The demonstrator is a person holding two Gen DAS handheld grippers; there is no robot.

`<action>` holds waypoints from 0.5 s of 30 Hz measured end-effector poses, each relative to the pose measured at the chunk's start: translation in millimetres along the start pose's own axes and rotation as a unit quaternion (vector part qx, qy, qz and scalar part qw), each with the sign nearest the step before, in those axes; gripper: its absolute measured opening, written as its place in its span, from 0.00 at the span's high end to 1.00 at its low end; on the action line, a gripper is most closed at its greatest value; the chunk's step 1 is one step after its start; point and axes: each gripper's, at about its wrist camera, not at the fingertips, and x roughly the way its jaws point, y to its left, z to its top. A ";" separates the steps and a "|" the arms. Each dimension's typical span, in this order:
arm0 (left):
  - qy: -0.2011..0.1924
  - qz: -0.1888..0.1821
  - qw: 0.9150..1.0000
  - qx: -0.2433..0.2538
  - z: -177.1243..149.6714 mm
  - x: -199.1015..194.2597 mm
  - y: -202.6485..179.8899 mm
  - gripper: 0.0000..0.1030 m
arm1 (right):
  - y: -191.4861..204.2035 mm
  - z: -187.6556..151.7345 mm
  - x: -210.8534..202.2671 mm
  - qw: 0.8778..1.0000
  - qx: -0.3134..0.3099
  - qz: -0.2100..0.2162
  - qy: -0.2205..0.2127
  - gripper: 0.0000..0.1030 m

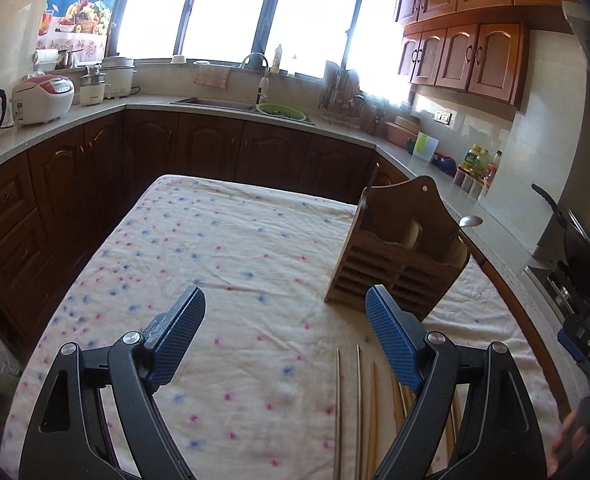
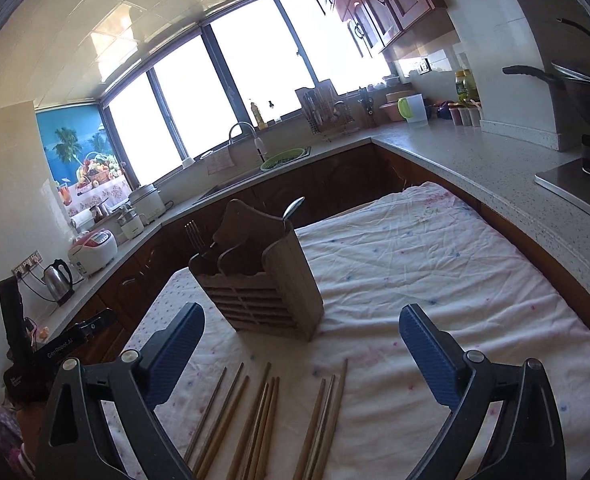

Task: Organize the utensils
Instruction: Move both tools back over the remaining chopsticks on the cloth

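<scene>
Both claws (image 1: 285,320) (image 2: 301,336) gape above chopsticks (image 2: 263,412) near holder (image 2: 259,280).

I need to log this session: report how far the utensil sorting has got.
Done: a spoon and fork stand in the wooden holder. In hand: nothing; the left hand-held gripper and right hand-held gripper are open and empty. Left: the chopsticks still lie loose on the cloth in front of the holder.

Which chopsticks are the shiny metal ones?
The thin silver pair, lying leftmost on the tablecloth in the left view. The chopsticks beside them are yellowish wood and thicker.
</scene>
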 end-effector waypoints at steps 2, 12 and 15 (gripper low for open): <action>0.003 0.001 1.000 0.001 -10.6 -7.6 3.1 0.18 | 0.4 -9.1 -8.3 1.000 -0.001 -0.004 0.004 0.04; 0.059 -0.003 0.998 -0.002 -55.6 -10.8 5.0 0.18 | -7.8 -53.7 -18.2 0.999 0.002 -0.022 0.048 0.04; 0.072 0.003 0.997 0.011 -63.9 -8.1 0.5 0.18 | -9.5 -60.1 -13.6 0.998 0.002 -0.027 0.064 0.04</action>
